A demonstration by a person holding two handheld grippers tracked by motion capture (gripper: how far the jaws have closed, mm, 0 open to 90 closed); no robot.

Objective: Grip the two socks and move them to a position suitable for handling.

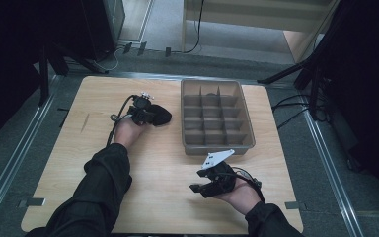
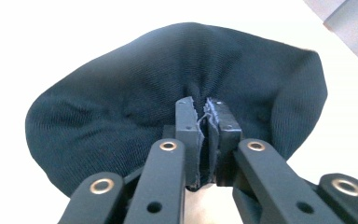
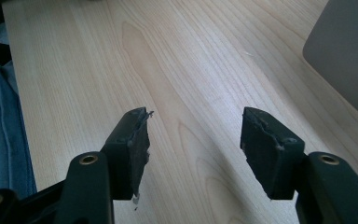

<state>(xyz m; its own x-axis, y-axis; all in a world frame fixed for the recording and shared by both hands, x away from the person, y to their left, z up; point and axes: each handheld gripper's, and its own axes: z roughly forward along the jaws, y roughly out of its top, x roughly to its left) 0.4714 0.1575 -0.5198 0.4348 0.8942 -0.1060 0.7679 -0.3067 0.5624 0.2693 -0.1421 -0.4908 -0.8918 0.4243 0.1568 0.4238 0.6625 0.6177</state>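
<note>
On the left half of the wooden table (image 1: 168, 197), just beside the grey divided tray (image 1: 216, 114), a dark cloth bundle (image 1: 159, 115) pinched by the left gripper (image 1: 150, 115), jaws clamped tight on a fold of the fabric (image 2: 205, 84), cloth bulging round the pads. Near the front edge, below the tray, right gripper (image 1: 197, 188) held in the hand, jaws spread wide over bare wood (image 3: 191, 93), nothing between them

Crumpled dark cloth (image 2: 135, 102) on table
</note>
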